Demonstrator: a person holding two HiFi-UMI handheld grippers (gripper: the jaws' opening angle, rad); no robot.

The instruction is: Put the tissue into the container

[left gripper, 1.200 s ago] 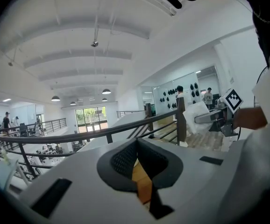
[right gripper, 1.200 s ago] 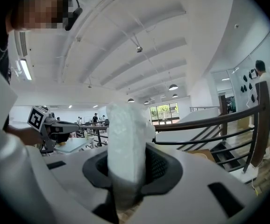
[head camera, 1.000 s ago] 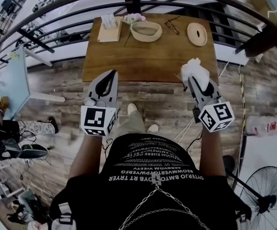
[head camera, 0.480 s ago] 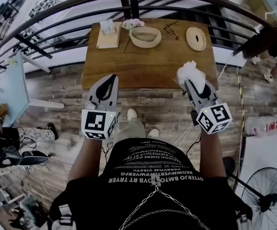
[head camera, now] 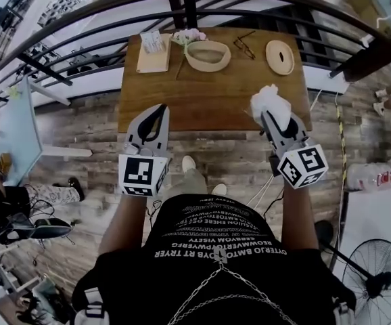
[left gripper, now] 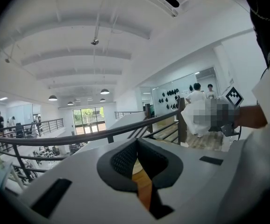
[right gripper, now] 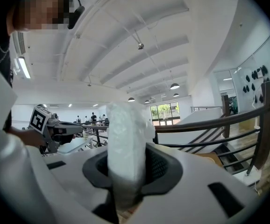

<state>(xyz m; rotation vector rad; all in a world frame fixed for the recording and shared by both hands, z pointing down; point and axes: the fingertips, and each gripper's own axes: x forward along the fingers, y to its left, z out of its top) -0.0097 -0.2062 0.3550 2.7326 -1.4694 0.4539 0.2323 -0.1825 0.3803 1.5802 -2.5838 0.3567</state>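
**Tissue held in right gripper, container waiting across the bench**

The right gripper (head camera: 272, 118) is clamped on the white tissue (head camera: 268, 99), which bunches over its tips above the bench's (head camera: 202, 93) near right edge. The oval container (head camera: 208, 55), long axis running left to right, stands at the far edge, ahead and left of that gripper. The left gripper (head camera: 156, 114), closed and empty, hangs at the near left edge.

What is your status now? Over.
Left gripper shut, empty. Right gripper shut on tissue. Container open, on table ahead. Nothing in the way.
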